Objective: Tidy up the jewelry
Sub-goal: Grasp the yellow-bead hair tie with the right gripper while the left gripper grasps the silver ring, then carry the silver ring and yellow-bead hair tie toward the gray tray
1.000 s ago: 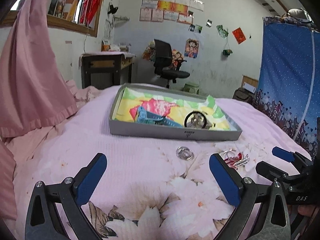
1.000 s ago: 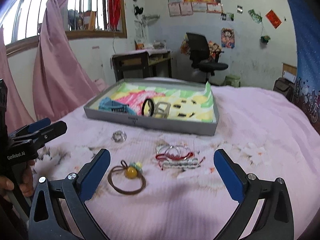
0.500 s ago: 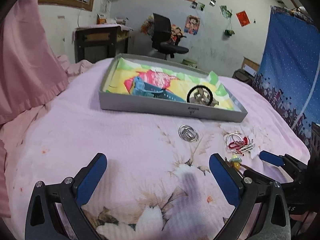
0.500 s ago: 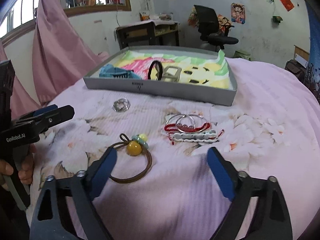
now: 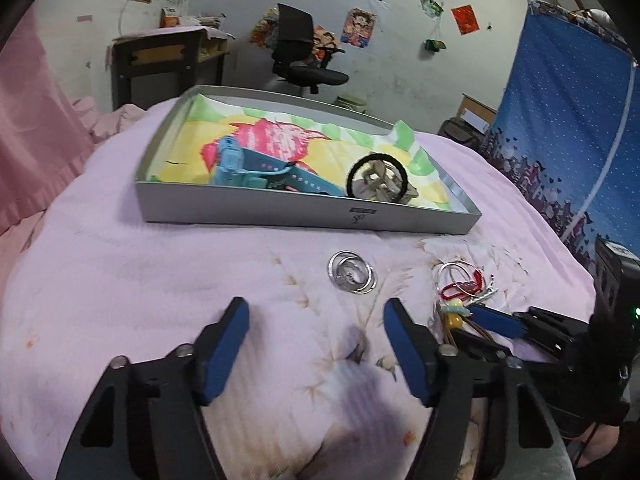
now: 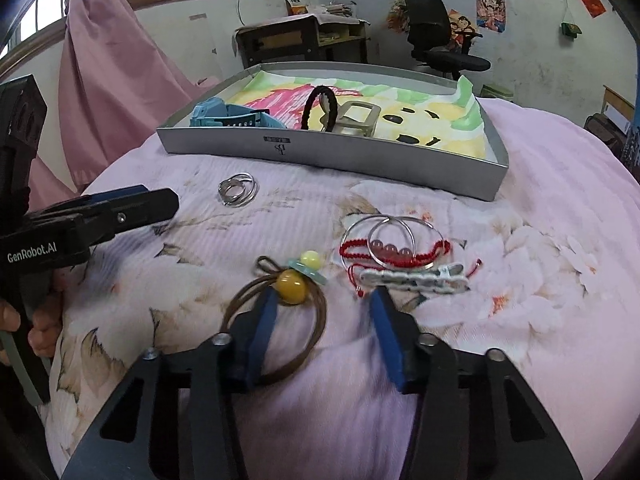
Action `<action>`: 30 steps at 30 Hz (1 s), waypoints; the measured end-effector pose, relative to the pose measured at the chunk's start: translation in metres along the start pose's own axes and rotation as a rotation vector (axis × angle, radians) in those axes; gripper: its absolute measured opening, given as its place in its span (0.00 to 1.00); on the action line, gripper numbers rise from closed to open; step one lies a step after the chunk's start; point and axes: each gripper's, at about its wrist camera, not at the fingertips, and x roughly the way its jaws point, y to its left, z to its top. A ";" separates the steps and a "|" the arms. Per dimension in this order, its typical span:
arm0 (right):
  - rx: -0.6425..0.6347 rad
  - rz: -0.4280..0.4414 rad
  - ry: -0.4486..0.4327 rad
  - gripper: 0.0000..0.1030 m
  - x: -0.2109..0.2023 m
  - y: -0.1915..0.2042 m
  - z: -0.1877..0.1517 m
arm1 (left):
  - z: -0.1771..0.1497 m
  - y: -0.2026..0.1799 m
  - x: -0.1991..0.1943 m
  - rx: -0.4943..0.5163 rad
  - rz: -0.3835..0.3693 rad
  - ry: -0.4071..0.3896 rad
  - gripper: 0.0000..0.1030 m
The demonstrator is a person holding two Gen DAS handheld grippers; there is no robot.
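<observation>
A grey tray point(image 5: 304, 210) point(image 6: 328, 158) lined with colourful paper lies on the pink bed; it holds a blue watch point(image 5: 256, 172) point(image 6: 228, 116), a black hair tie point(image 6: 320, 106) and a beige clip point(image 6: 358, 118). On the bed lie silver rings point(image 5: 351, 277) point(image 6: 237, 195), two silver hoops with a red bracelet point(image 6: 394, 250) point(image 5: 460, 280), a white hair clip point(image 6: 414, 280), and a brown hair tie with a yellow bead point(image 6: 290, 288) point(image 5: 456, 320). My left gripper point(image 5: 316, 344) is open, short of the rings. My right gripper point(image 6: 324, 320) is open, its left finger over the brown tie.
A pink curtain point(image 6: 108, 76) hangs at the left. A desk point(image 6: 304, 36) and black office chair point(image 6: 436, 36) stand behind the bed. A blue hanging cloth point(image 5: 560, 140) is on the right. The left gripper shows at the left of the right wrist view point(image 6: 100, 216).
Both grippers have lowered and moved forward toward the bed items, and both have narrowed their opening. The right gripper now reaches the brown hair tie.
</observation>
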 end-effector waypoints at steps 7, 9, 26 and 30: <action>0.017 0.031 0.001 0.23 0.008 -0.003 0.006 | 0.009 -0.007 0.015 0.020 -0.070 0.028 0.33; 0.016 0.033 0.001 0.23 0.009 -0.002 0.006 | 0.012 -0.008 0.021 0.023 -0.083 0.043 0.31; 0.014 0.022 0.009 0.23 0.016 -0.002 0.008 | 0.017 -0.005 0.040 -0.018 -0.066 0.084 0.05; 0.013 0.022 0.009 0.23 0.016 -0.002 0.008 | 0.015 -0.004 0.037 -0.022 -0.074 0.077 0.04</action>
